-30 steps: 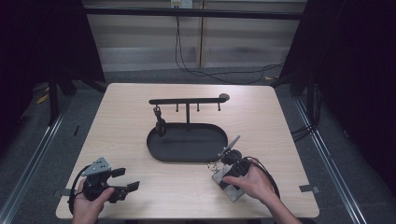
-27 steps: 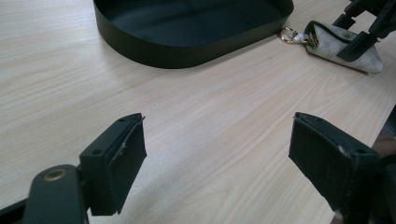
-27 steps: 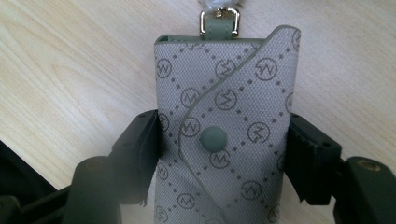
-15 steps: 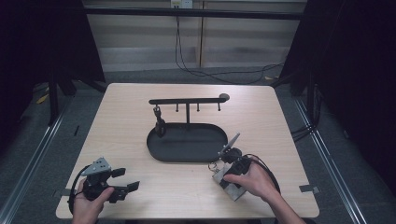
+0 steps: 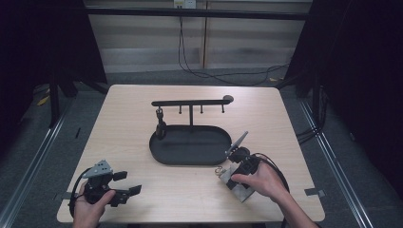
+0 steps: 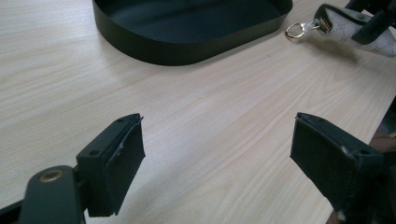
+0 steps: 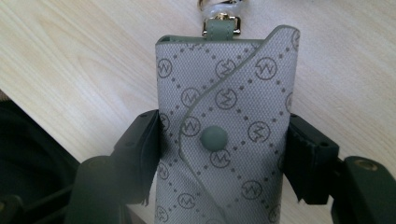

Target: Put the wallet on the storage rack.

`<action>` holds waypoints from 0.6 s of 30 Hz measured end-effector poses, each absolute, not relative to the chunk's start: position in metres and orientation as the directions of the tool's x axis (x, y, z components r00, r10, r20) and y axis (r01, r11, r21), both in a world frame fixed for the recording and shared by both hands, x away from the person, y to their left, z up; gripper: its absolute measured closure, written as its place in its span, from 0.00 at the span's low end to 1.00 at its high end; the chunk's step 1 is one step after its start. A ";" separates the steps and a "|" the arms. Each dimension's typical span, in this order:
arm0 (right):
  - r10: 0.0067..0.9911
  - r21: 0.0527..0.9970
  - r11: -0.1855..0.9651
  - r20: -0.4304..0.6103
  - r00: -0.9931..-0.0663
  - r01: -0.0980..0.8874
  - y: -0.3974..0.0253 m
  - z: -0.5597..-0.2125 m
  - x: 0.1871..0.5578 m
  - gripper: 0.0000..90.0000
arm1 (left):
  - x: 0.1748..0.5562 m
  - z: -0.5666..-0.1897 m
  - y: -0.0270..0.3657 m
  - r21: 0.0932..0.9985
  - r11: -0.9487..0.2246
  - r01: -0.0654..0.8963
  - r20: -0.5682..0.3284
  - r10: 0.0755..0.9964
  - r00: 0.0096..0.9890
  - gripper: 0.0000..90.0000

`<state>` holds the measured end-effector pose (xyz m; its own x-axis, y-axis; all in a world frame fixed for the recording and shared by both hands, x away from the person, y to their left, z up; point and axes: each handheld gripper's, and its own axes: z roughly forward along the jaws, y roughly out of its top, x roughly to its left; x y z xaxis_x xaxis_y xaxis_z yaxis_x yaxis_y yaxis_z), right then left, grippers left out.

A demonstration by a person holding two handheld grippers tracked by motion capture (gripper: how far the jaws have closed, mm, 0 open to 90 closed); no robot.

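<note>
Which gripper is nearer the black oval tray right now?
Right. The right gripper, shut on the grey key pouch, sits just off the black oval tray at its near right edge. The left gripper is open at the table's near left corner, farther away.

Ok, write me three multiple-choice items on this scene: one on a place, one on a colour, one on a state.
1. Where does the tray sit?
A. at the table's middle
B. at the table's near left corner
C. on the floor

2. What colour is the key pouch?
A. red
B. grey with a monogram print
C. yellow

3. How is the left gripper?
A. shut on the pouch
B. shut on the tray's rim
C. open and holding nothing

Answers:
1 A, since the high view shows bare table on every side of it.
2 B, since the right gripper view shows grey patterned fabric with a snap, clamped in the right gripper.
3 C, since the left gripper view shows its jaws wide apart over bare wood.
</note>
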<state>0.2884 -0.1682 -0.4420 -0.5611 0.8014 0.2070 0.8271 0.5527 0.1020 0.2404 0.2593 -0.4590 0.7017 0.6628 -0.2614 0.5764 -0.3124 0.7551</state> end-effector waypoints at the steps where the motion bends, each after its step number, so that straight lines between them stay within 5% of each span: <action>1: 0.799 0.098 0.556 0.211 -0.563 0.826 -0.168 -0.441 0.288 0.39 | 0.240 -0.459 0.259 0.755 -0.315 0.575 -0.260 0.661 0.704 0.19; 18: 0.799 0.125 0.549 0.211 -0.563 0.826 -0.176 -0.418 0.291 0.39 | 0.241 -0.460 0.259 0.751 -0.319 0.578 -0.252 0.670 0.698 0.19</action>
<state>0.2914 -0.1763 -0.4178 -0.5631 0.7991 0.2105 0.8263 0.5492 0.1251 0.2407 0.2587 -0.4596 0.6979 0.6703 -0.2523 0.5779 -0.3189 0.7512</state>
